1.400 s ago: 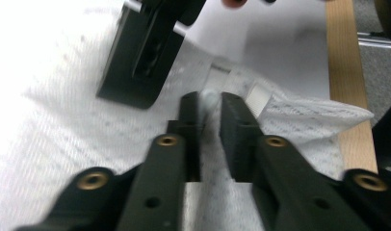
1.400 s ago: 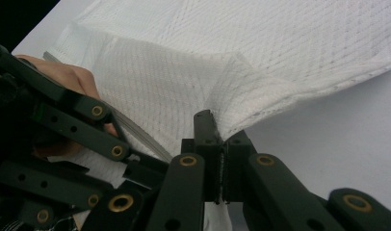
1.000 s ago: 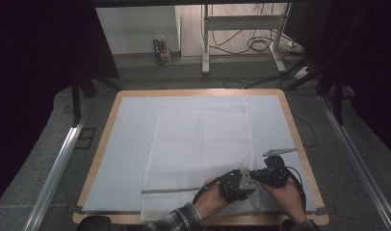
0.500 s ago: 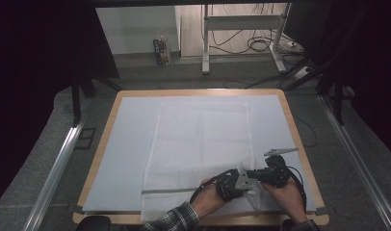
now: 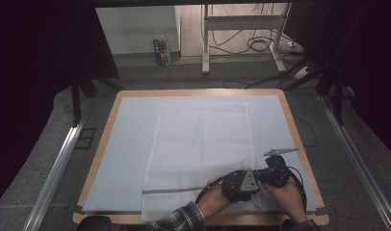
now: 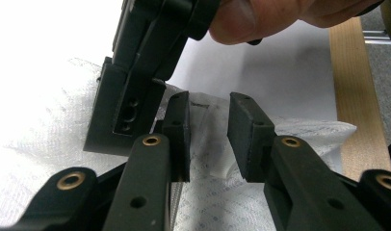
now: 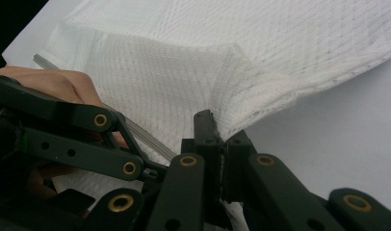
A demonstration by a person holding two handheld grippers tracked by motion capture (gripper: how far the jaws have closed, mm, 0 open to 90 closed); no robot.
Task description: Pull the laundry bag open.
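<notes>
Nearest the table's front edge [image 5: 261, 219]: both grippers close together over the white mesh cloth's [image 5: 203, 144] near right corner
Right gripper [image 7: 218, 144] clamped on a lifted fold of that cloth, jaws pressed together
Left gripper [image 6: 209, 137] just beside it, jaws parted around a raised ridge of mesh, not yet closed
Farther from that edge: rest of the cloth spread flat over the pale table cover [image 5: 131, 139], grey stripe [image 5: 172, 190] along its near hem
Likely risk: thin open mesh slipping free, or only one layer caught, if the left jaws closed off the ridge
</notes>
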